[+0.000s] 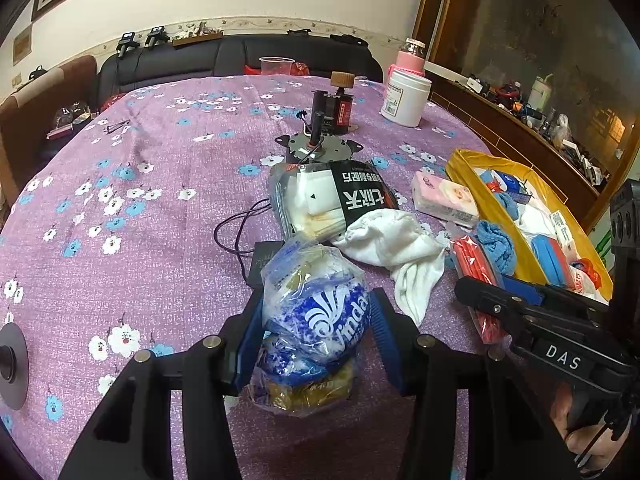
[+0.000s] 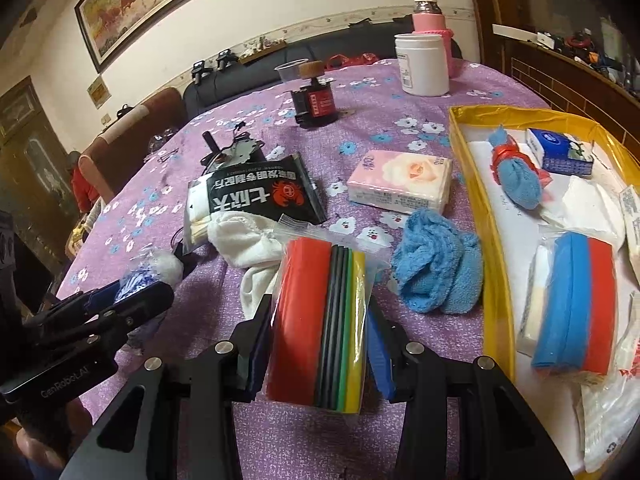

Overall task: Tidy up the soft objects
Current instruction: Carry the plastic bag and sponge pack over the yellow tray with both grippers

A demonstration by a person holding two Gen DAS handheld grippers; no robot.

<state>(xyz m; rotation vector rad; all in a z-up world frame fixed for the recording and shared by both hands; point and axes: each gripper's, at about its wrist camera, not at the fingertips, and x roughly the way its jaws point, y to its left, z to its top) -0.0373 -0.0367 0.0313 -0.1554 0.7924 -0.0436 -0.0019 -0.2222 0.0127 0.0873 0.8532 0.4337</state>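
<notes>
Two grippers each clamp a soft item above the table: left gripper (image 1: 316,320) holds a blue-and-white tissue bag (image 1: 316,312), right gripper (image 2: 320,332) a multicoloured sponge pack (image 2: 320,320); next, presumably, carrying both rightward into the yellow tray (image 2: 496,280).

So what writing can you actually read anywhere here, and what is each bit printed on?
"DAS": on the right gripper, on its black body.
"GenRoboAI": on the left gripper, on its black body; faint, so uncertain.
"inda": partial, on the blue-and-white bag that the left gripper holds.
Black packet: large Chinese characters, upside down; not legible to me.
White jar label: too small.
</notes>
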